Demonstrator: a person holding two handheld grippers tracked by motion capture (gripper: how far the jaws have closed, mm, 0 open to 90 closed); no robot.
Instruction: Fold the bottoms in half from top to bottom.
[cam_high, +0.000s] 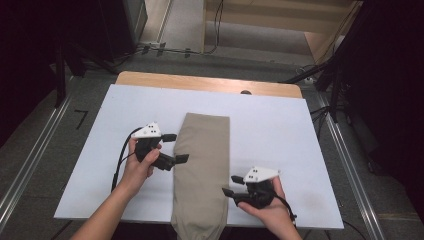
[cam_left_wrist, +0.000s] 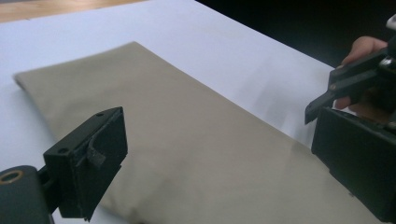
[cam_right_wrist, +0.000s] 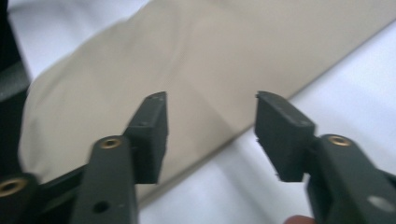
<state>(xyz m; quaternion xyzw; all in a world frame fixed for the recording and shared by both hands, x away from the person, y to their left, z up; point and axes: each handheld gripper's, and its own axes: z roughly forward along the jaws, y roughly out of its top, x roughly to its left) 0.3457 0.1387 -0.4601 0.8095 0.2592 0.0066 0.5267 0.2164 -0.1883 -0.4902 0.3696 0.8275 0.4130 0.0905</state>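
No brand tag, label or print shows on the folded beige cloth bundle (cam_high: 201, 170), and the grippers carry no readable writing either. The bundle lies lengthwise down the middle of the white-topped desk (cam_high: 280, 130), its near end hanging over the desk's front edge.

From the high view you get the whole layout: the left gripper (cam_high: 176, 148) sits at the bundle's left edge, jaws spread wide apart and pointing across the cloth, nothing between them. The right gripper (cam_high: 232, 185) is at the bundle's right edge nearer the front, jaws parted too and empty.

The left gripper view (cam_left_wrist: 210, 154) adds something the overhead doesn't: the smooth top of the cloth up close, with the other gripper just past its far edge. The right gripper view (cam_right_wrist: 210, 135) shows the cloth's edge running right under the gap, but it's blurry.
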